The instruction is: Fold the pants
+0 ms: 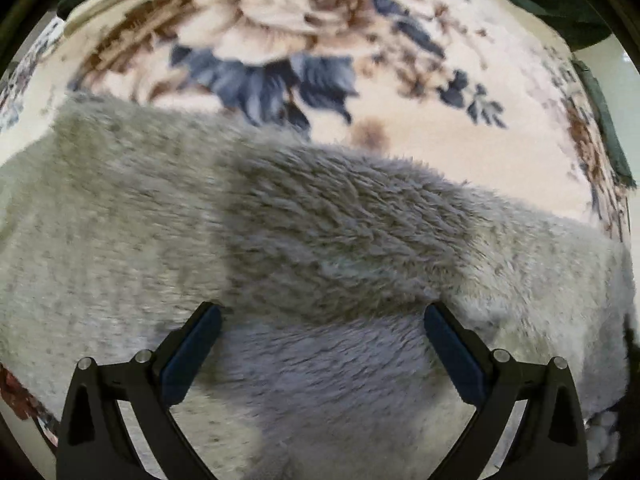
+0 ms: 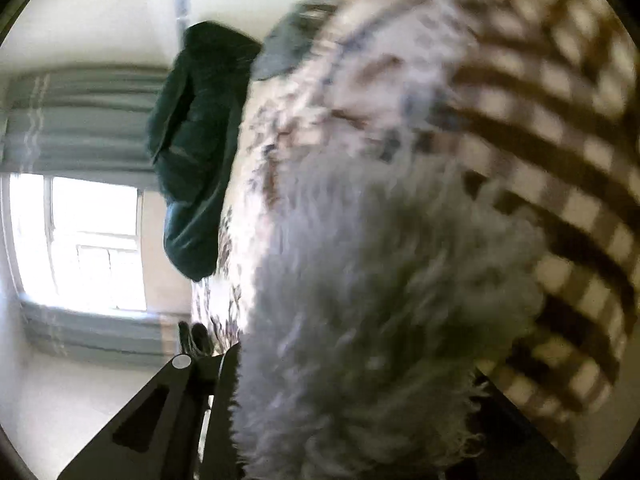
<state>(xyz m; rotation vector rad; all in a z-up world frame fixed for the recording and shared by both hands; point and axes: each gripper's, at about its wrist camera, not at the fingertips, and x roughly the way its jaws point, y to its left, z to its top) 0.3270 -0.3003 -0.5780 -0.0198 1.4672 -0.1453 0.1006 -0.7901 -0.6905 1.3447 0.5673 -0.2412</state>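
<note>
Directly below the spread, empty left gripper (image 1: 322, 312) lie fuzzy grey fleece pants (image 1: 320, 240), long axis crosswise; right gripper (image 2: 344, 412) clamped on their fleece, nearer.

Left wrist cam looked straight down, close over the fuzzy grey pants (image 1: 320, 240), floral blanket (image 1: 440, 152) across upper frame. Right wrist cam sat rolled sideways, angled shallow, lens nearly buried in the same pants (image 2: 360, 300); window (image 2: 80, 240) at left of frame. Shared btw views: pants & blanket (image 2: 288, 128).
</note>
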